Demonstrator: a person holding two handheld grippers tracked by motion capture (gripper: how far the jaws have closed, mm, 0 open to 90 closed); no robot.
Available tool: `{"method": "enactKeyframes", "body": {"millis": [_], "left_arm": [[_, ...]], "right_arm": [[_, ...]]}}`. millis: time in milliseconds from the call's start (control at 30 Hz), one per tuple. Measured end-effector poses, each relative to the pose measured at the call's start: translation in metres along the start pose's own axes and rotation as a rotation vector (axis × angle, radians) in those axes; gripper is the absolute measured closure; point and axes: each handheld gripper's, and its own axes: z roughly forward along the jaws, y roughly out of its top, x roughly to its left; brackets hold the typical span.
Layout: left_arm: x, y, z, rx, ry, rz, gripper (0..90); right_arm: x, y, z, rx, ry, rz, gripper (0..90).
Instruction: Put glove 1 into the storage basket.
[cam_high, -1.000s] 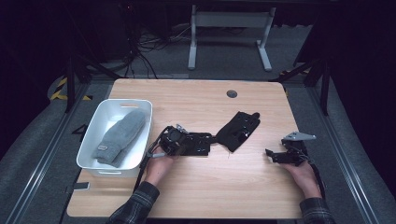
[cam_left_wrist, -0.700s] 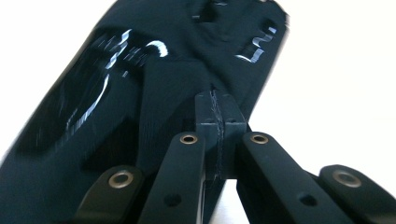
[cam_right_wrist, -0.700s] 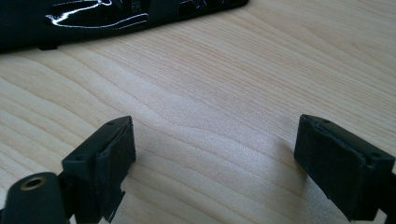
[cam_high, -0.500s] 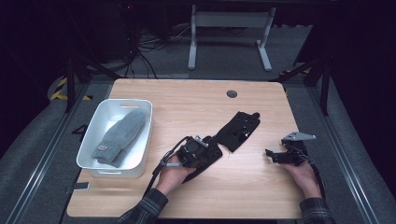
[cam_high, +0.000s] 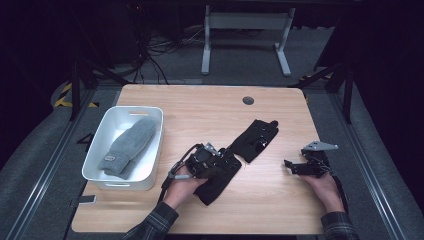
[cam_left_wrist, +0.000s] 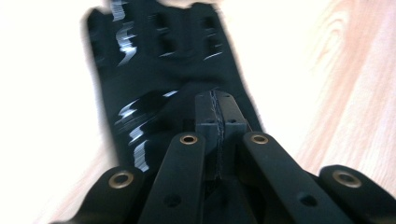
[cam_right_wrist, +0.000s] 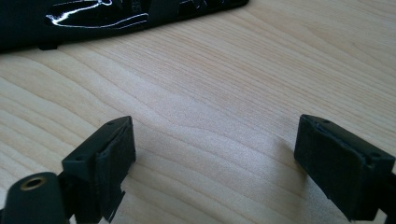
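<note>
Your left gripper (cam_high: 227, 162) is clamped on the cuff of a black glove (cam_left_wrist: 154, 79) and has dragged it down the tabletop (cam_high: 200, 107), away from the white bin (cam_high: 102, 145) holding a grey mitten (cam_high: 127, 147). The second black glove (cam_high: 257, 137) lies untouched. Your right gripper (cam_right_wrist: 215, 163) rests wide open, holding nothing.

Left tongs (cam_high: 231, 161) clamped, right tongs (cam_high: 289, 165) agape.

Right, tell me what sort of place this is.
Probably a lab or studio set up for recording handling work, not a home. A light wooden table stands alone on grey carpet among dark surroundings, loose black cables trail across the floor behind it, and yellow-and-black hazard tape marks the floor at the left.
</note>
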Motion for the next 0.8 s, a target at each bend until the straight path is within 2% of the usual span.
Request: {"method": "enactKeyframes", "body": {"millis": [167,267,367,633,667,733,800], "left_arm": [[0.021,-0.012,-0.007,0.016,0.043,-0.049,89.9],[0.028,-0.016,-0.001,0.036,0.039,-0.070,89.9],[0.030,-0.017,0.004,0.052,0.024,-0.072,89.9],[0.015,-0.019,0.005,0.081,-0.004,-0.038,89.9],[0.009,-0.021,0.006,0.085,-0.020,-0.025,89.8],[0.005,-0.021,0.007,0.082,-0.032,-0.022,89.8],[-0.005,-0.021,0.010,0.087,-0.066,-0.007,89.8]], "right_arm": [[0.000,0.000,0.000,0.000,0.001,0.000,12.9],[0.000,0.000,0.000,0.000,0.000,-0.001,12.9],[0.000,0.000,0.000,0.000,0.000,0.000,12.9],[0.000,0.000,0.000,0.000,0.001,0.000,13.0],[0.000,0.000,0.000,0.000,0.001,0.000,13.0],[0.000,0.000,0.000,0.000,0.001,0.000,13.0],[0.000,0.000,0.000,0.000,0.001,0.000,13.0]]}}
